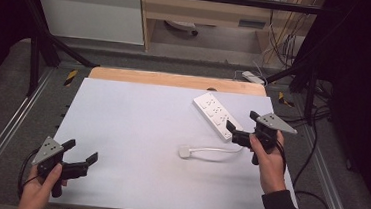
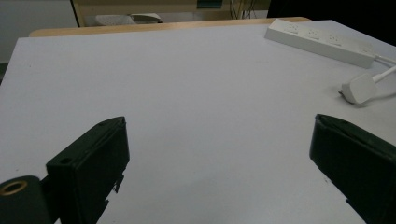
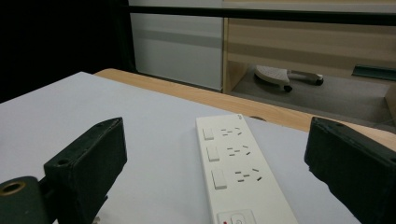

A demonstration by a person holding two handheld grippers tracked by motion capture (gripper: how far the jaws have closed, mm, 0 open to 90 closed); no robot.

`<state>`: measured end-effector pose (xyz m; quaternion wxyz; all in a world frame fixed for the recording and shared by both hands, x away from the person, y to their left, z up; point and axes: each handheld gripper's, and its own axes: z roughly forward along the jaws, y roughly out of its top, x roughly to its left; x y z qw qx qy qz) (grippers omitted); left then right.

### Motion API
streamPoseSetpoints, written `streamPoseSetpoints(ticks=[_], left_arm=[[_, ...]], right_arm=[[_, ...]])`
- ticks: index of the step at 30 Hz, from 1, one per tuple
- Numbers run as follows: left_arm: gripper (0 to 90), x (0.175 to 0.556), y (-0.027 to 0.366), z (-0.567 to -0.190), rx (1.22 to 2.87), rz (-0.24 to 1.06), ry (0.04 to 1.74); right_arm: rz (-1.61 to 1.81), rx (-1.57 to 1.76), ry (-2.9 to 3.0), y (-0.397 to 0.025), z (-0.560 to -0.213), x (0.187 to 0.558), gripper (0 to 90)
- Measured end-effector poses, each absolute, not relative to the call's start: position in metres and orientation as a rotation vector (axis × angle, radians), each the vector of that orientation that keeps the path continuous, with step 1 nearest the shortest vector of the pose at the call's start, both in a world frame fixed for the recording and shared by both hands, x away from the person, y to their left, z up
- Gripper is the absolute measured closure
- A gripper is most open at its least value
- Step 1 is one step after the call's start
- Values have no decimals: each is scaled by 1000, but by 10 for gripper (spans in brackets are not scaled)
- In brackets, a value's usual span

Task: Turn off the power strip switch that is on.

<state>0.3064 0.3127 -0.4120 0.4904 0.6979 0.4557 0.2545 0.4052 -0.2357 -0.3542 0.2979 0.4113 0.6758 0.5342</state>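
A white power strip lies at the table's far right, its cord looping to a white plug near the middle. In the right gripper view the power strip runs between the jaws, sockets and switches up. My right gripper hovers open over the strip's near end, nothing between its jaws. My left gripper is open at the near left corner, far from the strip. In the left gripper view the power strip and plug lie off to the upper right.
The white table top has a wooden strip along its far edge. Black frame posts stand at both far corners. Cables trail off the table's right side. A wooden cabinet stands beyond the table.
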Motion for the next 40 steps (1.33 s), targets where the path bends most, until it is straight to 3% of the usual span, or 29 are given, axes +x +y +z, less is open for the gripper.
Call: streamPoseSetpoints(ticks=[19,40], left_arm=[[47,306,315,-411,1682,623,1107],[47,305,314,-410,1689,619,1099]], right_arm=[[1416,1118,1756,-259,-386,363,26],[1272,1242,1913,-259,-440,353,26]])
